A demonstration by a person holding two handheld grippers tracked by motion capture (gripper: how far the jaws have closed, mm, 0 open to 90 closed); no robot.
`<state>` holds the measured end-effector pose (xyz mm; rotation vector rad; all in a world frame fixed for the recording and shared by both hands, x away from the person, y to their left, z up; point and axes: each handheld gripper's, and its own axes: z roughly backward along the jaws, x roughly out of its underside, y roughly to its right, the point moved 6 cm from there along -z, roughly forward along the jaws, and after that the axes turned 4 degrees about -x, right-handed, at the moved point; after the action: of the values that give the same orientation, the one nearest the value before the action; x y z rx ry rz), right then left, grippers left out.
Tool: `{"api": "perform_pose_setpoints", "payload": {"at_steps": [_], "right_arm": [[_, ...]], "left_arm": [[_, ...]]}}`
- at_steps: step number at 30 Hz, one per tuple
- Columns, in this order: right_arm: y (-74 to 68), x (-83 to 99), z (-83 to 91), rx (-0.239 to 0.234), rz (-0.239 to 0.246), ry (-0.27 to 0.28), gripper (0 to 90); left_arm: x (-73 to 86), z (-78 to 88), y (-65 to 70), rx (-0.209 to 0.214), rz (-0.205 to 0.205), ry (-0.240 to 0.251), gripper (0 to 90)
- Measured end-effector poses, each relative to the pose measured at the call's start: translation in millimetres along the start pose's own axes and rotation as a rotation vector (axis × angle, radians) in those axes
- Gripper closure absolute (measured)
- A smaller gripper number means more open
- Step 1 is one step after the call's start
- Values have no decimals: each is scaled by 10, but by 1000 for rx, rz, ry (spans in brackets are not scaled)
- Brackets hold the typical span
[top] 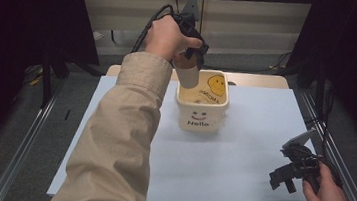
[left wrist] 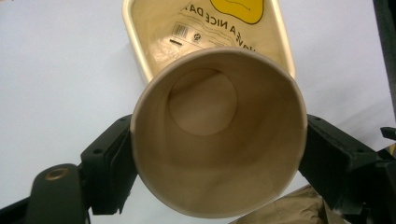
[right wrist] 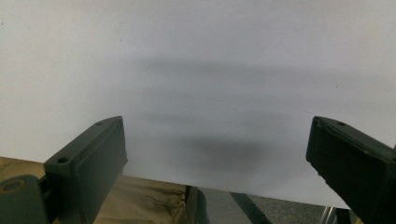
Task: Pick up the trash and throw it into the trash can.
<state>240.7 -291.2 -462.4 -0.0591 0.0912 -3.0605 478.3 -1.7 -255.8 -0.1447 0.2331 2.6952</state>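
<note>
Left gripper (top: 189, 56) has its jaws clamped on a smooth tan paper cup (left wrist: 217, 130), round and tapered, hanging right over the squarish cream plastic tub (top: 201, 105) with the smiley print. Right gripper (top: 286, 178) sits wide open and empty above the matte white tabletop (top: 241, 152).

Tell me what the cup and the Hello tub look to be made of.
Cup, clamped in the left tool: likely paper, matte tan, with a thin rolled rim and a separate round base disc. Tub: probably plastic, cream and slightly glossy, with a moulded lip and printed faces and lettering.
</note>
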Motion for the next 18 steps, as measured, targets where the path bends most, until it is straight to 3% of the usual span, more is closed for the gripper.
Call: {"api": "perform_pose_setpoints", "payload": {"at_steps": [4,16,18], "right_arm": [[-17,-2,-13,-13,5,15,49],[-22,3,6,-10,-11,-5,49],[-45,-1,6,-23,-37,2,50]], "left_arm": [[-25,-98,8,-6,-3,-11,189],[-78,-317,-11,-4,3,-23,181],[-80,-338,6,2,1,-27,178]]}}
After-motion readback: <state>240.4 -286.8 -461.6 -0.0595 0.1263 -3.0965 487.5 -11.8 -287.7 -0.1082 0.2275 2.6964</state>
